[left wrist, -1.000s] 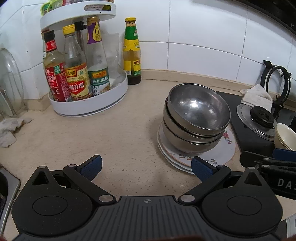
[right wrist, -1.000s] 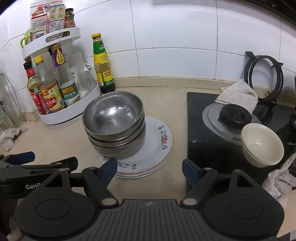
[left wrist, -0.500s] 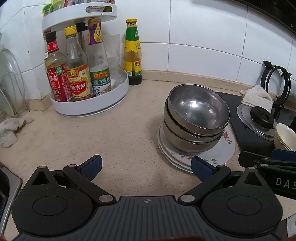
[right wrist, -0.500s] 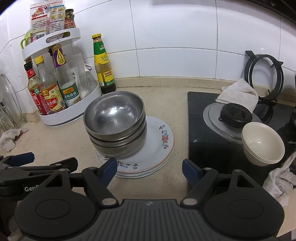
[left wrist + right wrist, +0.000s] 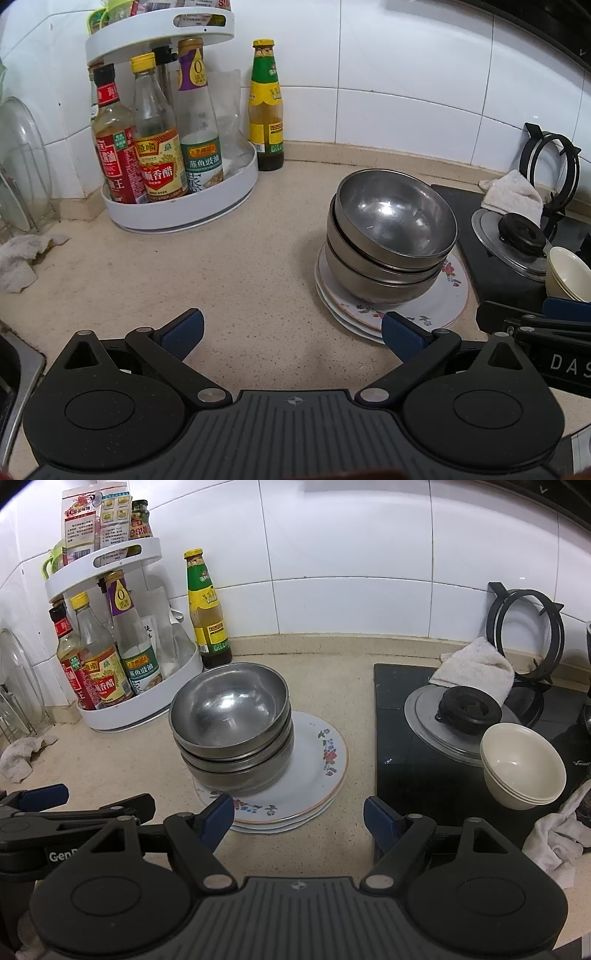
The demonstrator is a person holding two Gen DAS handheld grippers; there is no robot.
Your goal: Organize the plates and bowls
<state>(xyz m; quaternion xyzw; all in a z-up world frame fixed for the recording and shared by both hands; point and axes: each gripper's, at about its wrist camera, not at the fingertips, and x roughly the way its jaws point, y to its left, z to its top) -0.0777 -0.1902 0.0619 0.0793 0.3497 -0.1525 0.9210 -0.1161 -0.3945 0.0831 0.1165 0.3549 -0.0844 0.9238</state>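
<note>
A stack of steel bowls (image 5: 391, 236) (image 5: 232, 731) rests on a pile of white flowered plates (image 5: 443, 299) (image 5: 314, 775) on the beige counter. Nested cream bowls (image 5: 522, 766) (image 5: 567, 273) stand on the black stovetop to the right. My left gripper (image 5: 291, 332) hovers open over bare counter, left of the plates. My right gripper (image 5: 299, 816) is open too, low in front of the plates, with nothing between its blue pads. Each gripper shows at the edge of the other's view.
A white two-tier turntable (image 5: 177, 214) (image 5: 140, 709) of sauce bottles stands at the back left, a green-labelled bottle (image 5: 266, 107) beside it. A burner cap on a steel disc (image 5: 465, 709), a pan support ring (image 5: 524, 627) and cloths (image 5: 476, 668) crowd the stove. A rag (image 5: 18, 258) lies far left.
</note>
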